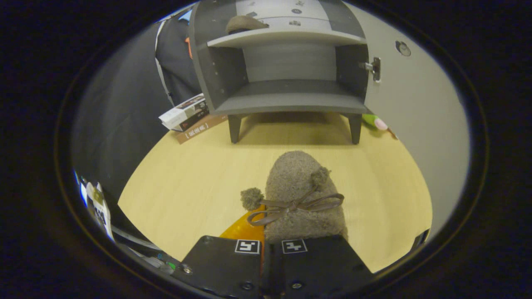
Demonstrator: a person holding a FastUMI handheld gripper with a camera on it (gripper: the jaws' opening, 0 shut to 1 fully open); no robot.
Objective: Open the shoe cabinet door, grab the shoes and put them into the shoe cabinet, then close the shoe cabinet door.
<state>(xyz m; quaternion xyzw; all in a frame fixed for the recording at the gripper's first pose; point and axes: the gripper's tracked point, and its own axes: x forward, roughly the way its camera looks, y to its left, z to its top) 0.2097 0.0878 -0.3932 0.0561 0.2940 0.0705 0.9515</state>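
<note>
We find the brown fuzzy shoe (pixel 301 195) directly ahead of the gripper (pixel 272 249), its toe pointing away toward the shoe cabinet (pixel 286 62) and its heel end lost behind the fingers. The fingers stand drawn close together at that heel; we judge them clamped on the shoe's rear edge, though the contact itself is hidden. A bow with two pompoms sits across the upper, and an orange surface shows just beside the shoe, at the fingers; we cannot tell what it is.

Progress, as we assess it: the cabinet door (pixel 415 99) is swung open beyond the shoe, so the first step is done. One matching shoe (pixel 245 23) already rests on the upper shelf. The lower shelf (pixel 291 99) stands vacant. The shoe in hand has yet to be placed, and the door is yet to be closed.

The cabinet stands on the desk (pixel 187 182), well beyond the fingers. Boxes (pixel 187 114) lie beside its leg.
</note>
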